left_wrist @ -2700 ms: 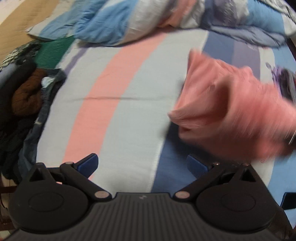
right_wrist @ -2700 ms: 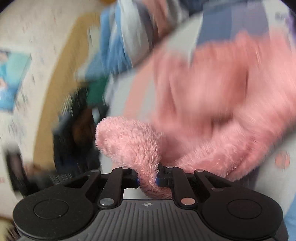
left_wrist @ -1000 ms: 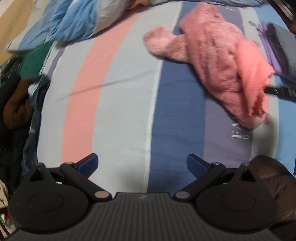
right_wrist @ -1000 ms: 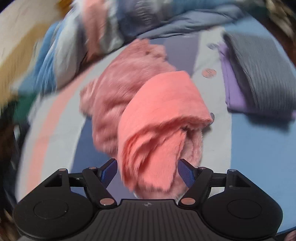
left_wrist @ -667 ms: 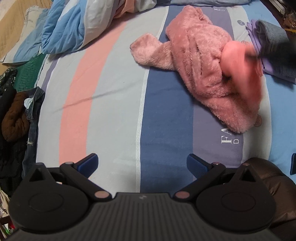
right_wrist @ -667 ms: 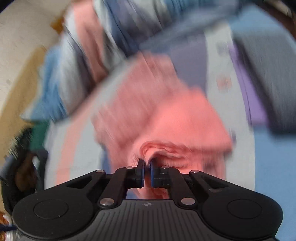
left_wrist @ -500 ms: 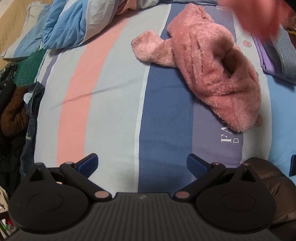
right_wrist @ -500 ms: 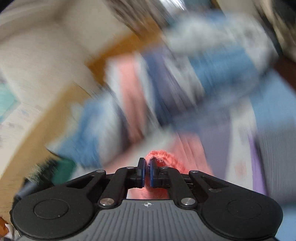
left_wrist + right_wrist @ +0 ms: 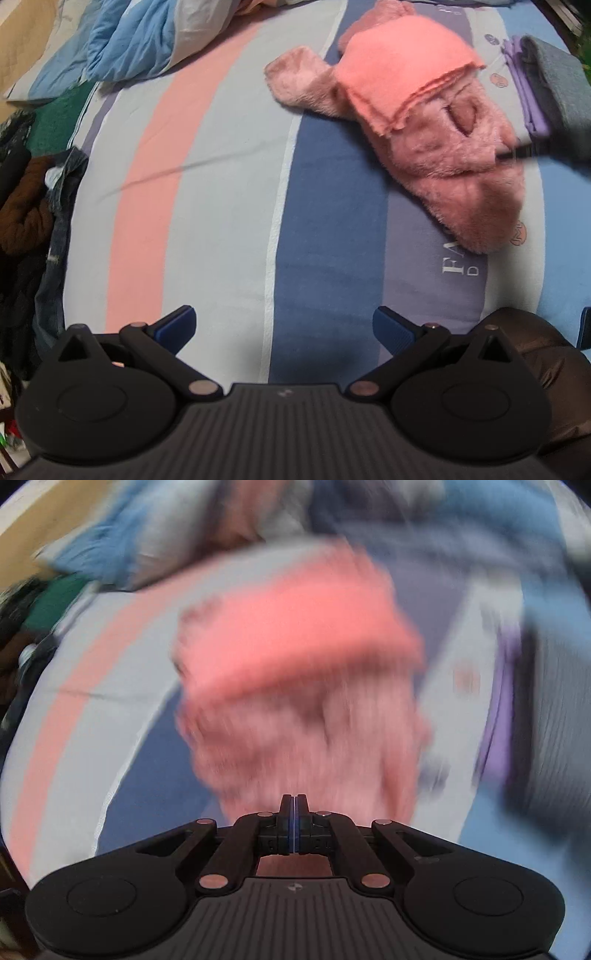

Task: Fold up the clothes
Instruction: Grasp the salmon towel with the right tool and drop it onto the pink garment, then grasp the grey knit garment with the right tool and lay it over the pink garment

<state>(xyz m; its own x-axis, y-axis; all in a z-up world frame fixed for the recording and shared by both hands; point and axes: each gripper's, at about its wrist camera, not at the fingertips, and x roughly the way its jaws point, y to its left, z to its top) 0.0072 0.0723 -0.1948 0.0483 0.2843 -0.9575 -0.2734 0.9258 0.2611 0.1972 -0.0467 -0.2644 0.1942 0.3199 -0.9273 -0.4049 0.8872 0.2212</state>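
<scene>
Left hand-held gripper [image 9: 283, 329] spread wide; right hand-held gripper [image 9: 294, 805] closed.

A striped bedsheet [image 9: 221, 192] covered the bed. On it lay a pink fleece garment [image 9: 443, 147] upper right, a rumpled duvet [image 9: 122, 40] upper left, and folded grey and purple clothes [image 9: 546, 85] at right edge.

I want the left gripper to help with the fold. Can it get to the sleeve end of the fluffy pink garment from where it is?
Probably yes. The left gripper is open, and only bare striped bedsheet lies between it and the fluffy pink garment's sleeve end.
</scene>
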